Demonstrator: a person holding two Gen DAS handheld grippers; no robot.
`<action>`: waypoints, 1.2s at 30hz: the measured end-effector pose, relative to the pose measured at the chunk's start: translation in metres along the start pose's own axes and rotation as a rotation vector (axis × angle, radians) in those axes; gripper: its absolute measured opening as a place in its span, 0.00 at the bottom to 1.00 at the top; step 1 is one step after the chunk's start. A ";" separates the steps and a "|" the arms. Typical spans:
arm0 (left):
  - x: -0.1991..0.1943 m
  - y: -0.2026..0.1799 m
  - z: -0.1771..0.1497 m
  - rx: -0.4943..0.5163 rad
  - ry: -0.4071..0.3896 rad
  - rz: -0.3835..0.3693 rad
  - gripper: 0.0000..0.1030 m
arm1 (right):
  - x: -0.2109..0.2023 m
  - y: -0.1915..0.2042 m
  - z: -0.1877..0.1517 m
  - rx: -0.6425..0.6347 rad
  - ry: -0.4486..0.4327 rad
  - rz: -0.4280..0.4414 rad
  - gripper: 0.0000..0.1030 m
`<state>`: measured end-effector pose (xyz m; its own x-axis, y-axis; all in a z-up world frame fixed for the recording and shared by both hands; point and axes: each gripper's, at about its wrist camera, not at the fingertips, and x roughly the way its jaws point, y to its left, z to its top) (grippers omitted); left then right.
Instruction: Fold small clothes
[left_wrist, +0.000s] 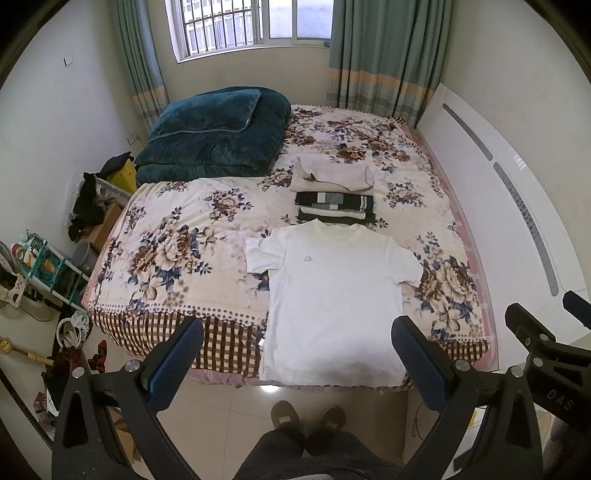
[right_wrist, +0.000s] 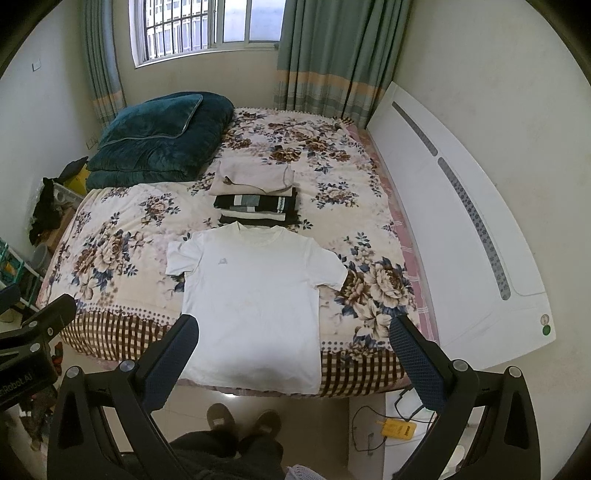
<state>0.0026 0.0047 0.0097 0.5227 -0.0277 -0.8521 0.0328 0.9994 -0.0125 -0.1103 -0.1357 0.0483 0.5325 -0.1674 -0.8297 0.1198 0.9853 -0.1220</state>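
Presently: white shirt (left_wrist: 332, 295) flat on floral bed (left_wrist: 177, 236), folded clothes (left_wrist: 334, 195) beyond, teal quilt (left_wrist: 214, 133) by window (left_wrist: 251, 22); left tool (left_wrist: 297, 354) and right tool (right_wrist: 293, 352) both spread, empty.

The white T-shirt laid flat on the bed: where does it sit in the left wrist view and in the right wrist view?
Left wrist: the white T-shirt lies right of centre, its hem hanging over the bed's near edge.
Right wrist: the white T-shirt lies left of centre, between the open fingers.
Shared landmark: the dark striped folded stack just beyond the collar.
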 end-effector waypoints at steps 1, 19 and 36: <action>0.000 -0.001 0.000 0.002 -0.001 0.001 1.00 | 0.000 0.000 0.000 -0.001 0.001 -0.001 1.00; 0.097 0.023 0.022 0.016 -0.028 0.069 1.00 | 0.086 -0.012 0.007 0.152 0.039 -0.051 1.00; 0.461 0.007 0.027 -0.060 0.343 0.296 1.00 | 0.597 -0.187 -0.054 0.888 0.401 -0.063 1.00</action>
<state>0.2667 -0.0012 -0.3695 0.1893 0.2580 -0.9474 -0.1300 0.9630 0.2362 0.1398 -0.4179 -0.4538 0.1985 -0.0332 -0.9795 0.8133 0.5632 0.1457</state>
